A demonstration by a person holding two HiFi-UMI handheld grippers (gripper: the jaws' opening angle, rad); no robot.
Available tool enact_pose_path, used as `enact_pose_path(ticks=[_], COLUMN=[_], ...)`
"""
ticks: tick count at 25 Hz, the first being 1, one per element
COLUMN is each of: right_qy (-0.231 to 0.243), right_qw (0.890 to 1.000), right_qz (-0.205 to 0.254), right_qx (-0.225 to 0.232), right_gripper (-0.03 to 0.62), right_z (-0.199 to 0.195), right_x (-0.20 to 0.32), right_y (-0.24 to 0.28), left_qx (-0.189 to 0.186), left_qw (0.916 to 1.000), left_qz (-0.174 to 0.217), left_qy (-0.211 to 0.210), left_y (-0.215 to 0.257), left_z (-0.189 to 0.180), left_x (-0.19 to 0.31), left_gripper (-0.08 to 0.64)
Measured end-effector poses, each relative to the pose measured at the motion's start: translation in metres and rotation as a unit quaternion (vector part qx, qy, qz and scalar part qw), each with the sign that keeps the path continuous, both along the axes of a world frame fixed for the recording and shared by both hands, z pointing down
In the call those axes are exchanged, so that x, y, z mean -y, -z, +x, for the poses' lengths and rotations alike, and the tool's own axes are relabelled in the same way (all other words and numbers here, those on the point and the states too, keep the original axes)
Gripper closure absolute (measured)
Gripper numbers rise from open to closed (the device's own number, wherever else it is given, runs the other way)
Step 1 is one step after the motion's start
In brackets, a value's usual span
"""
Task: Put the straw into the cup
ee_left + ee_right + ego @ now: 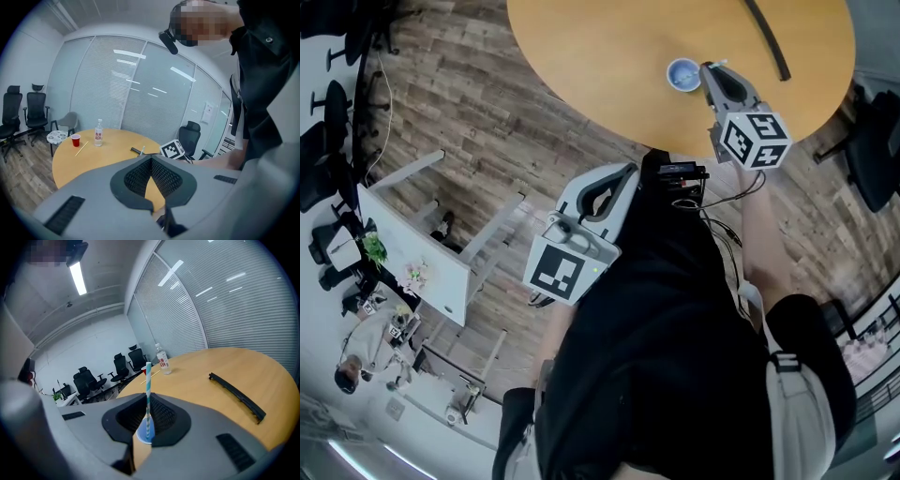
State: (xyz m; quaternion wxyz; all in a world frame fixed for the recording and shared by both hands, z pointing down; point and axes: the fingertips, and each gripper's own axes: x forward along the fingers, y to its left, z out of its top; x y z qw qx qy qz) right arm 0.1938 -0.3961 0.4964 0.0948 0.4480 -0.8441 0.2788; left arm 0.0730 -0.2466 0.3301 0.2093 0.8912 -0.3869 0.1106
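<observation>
Okay so my right gripper (148,397) is clamped on the straw (148,380), upright, pointing straight down at the cup (143,436); left gripper (151,159) is closed, empty.

You wear a black top (675,356); thin black cables (727,199) trail beside it. Your left gripper (621,178) and right gripper (712,71) are grey, with black-and-white marker cubes (756,139).

**Cup mostly hidden behind the right jaws**
Only a blue patch of the cup (144,433) shows through the gap behind the tips of the right gripper (148,397), and the lower end of the straw (148,378) is lost against it. Far beyond the tips, the label on the bottle (162,363) is too small to read. A red cup (142,368) there is half-hidden behind the straw.
</observation>
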Motion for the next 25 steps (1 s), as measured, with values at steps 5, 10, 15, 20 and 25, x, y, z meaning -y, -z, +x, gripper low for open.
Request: enact_pose_path(ticks=[5, 10, 15, 20, 25], right_qy=[-0.008, -0.016, -0.022, -0.02, -0.017], right_qw=[1.0, 0.999, 0.998, 0.997, 0.997], right_qz=[-0.021, -0.043, -0.06, -0.072, -0.079], right_qx=[0.01, 0.007, -0.003, -0.007, -0.01], right_gripper=[0.557, 0.557, 0.557, 0.557, 0.557], right_z=[-0.001, 0.0, -0.003, -0.005, -0.009], right_x=[0.0, 0.0, -0.001, -0.003, -0.004], right_y=[-0.012, -0.024, -0.035, -0.039, -0.041], left_qx=[0.0, -0.007, -0.008, -0.017, -0.021], left_qw=[1.0, 0.9998, 0.9997, 0.9995, 0.9995], left_qz=[-0.006, -0.015, -0.017, -0.019, -0.015], left_qy=[0.0, 0.007, 0.013, 0.017, 0.02], left_y=[0.0, -0.004, -0.005, 0.0, 0.0], left_z=[-0.002, -0.007, -0.011, -0.011, -0.015], left_x=[-0.001, -0.005, -0.005, -0.006, -0.008], left_gripper=[0.548, 0.548, 0.548, 0.548, 0.548])
